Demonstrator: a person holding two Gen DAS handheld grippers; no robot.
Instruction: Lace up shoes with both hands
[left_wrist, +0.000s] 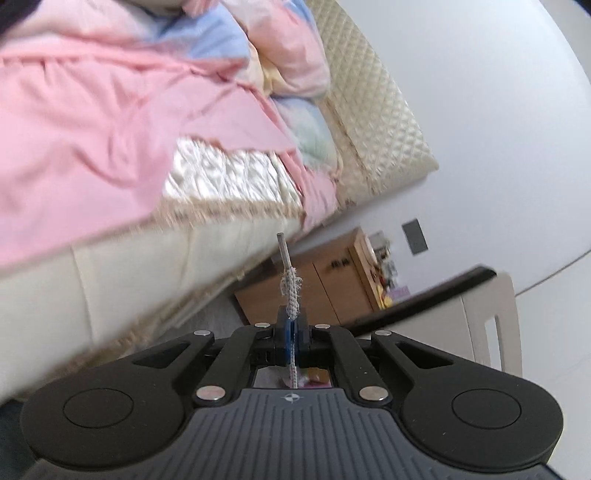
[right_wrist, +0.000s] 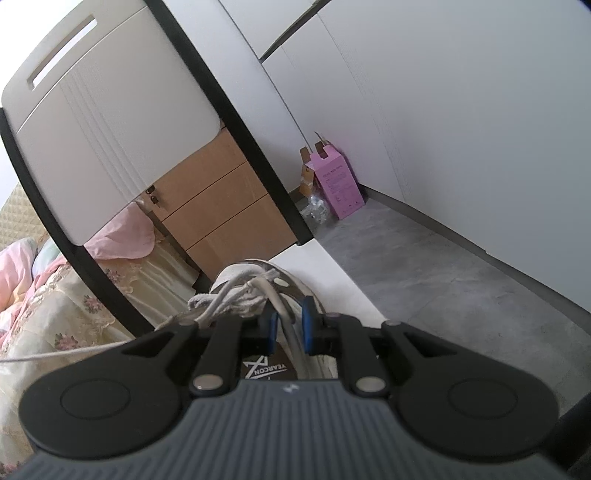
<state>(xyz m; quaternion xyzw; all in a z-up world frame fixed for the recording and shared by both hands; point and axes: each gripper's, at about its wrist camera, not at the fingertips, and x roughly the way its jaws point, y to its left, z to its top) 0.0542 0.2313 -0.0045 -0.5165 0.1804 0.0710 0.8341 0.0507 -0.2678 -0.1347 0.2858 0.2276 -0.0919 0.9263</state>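
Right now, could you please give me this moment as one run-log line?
left gripper: shut on lace end | right gripper: part open around shoe edge, grip unclear | lace: stretched sideways | step: lacing

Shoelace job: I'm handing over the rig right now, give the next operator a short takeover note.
Left gripper: shut on the grey woven shoelace near its plastic tip, raised in front of the bed.
Right gripper: blue pads set around the shoe's collar wall; whether they press it I cannot tell.
White sneaker: on the white table, loose laces bunched over its front, one strand running off left.
Done: lace end gripped.
Left: thread remaining eyelets, tighten, tie.
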